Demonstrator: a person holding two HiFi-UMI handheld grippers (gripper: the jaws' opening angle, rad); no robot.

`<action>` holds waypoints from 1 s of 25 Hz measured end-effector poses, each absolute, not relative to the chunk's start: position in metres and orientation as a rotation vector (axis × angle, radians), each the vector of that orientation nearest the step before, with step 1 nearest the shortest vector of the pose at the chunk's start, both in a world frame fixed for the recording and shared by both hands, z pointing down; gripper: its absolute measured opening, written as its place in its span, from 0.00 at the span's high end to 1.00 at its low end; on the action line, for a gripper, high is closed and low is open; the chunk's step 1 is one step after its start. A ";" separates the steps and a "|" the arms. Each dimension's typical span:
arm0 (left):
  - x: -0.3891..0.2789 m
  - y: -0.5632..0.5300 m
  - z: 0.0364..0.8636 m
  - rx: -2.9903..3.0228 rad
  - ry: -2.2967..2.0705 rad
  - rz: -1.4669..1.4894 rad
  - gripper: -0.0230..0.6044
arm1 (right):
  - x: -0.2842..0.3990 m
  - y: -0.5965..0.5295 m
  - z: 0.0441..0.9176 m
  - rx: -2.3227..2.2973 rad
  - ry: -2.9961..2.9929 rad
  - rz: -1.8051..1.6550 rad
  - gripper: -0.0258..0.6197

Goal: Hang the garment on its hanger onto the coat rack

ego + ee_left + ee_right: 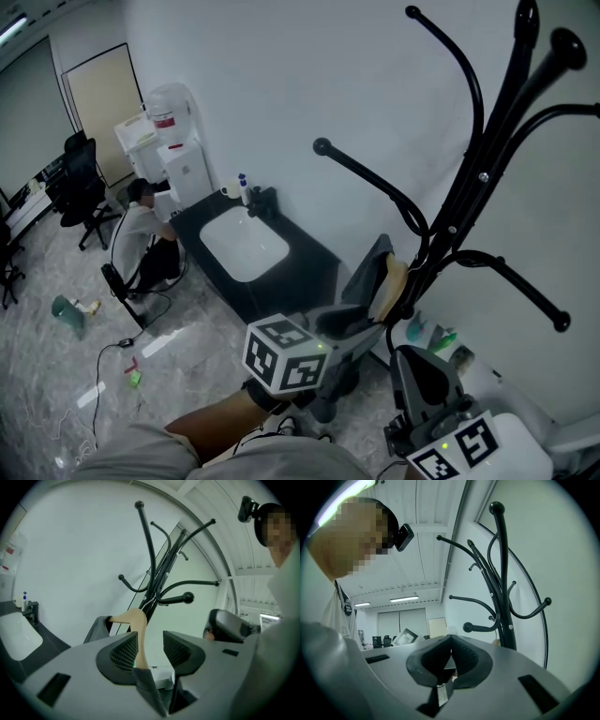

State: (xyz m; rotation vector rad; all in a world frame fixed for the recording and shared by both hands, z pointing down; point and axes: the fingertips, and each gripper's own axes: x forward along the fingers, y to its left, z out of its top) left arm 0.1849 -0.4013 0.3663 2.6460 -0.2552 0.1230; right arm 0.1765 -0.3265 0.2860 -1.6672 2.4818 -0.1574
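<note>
The black coat rack (469, 187) stands at the right, its curved arms spreading out; it also shows in the left gripper view (157, 569) and the right gripper view (504, 597). A grey garment (364, 274) on a pale wooden hanger (392, 286) hangs close to the rack's pole. My left gripper (361, 323) is open around the hanger (138, 630), which leans by the left pad with a gap to the right one. Grey cloth (96, 629) shows behind the jaws. My right gripper (427, 380) is lower right, its jaws (451, 648) shut with nothing between them.
A dark counter with a white sink (244, 246) stands against the wall behind the rack. A water dispenser (173, 141) is beyond it, with a person crouching (141, 234) beside it. Office chairs (84, 183), a cable and small items (70, 314) lie on the floor to the left.
</note>
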 end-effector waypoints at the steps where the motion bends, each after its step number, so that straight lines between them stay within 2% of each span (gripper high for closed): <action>1: 0.179 -0.395 0.365 2.665 -0.264 0.118 0.71 | 0.178 -0.325 0.293 -1.680 2.487 -0.169 0.94; 5: 0.157 -0.370 0.363 2.708 -0.303 0.081 0.87 | 0.185 -0.322 0.327 -1.713 2.474 -0.262 0.94; 9: 0.159 -0.341 0.363 2.728 -0.282 0.054 0.95 | 0.176 -0.316 0.334 -1.687 2.492 -0.279 0.94; 25: 0.171 -0.312 0.364 2.792 -0.281 0.066 0.96 | 0.184 -0.306 0.357 -1.703 2.490 -0.308 0.94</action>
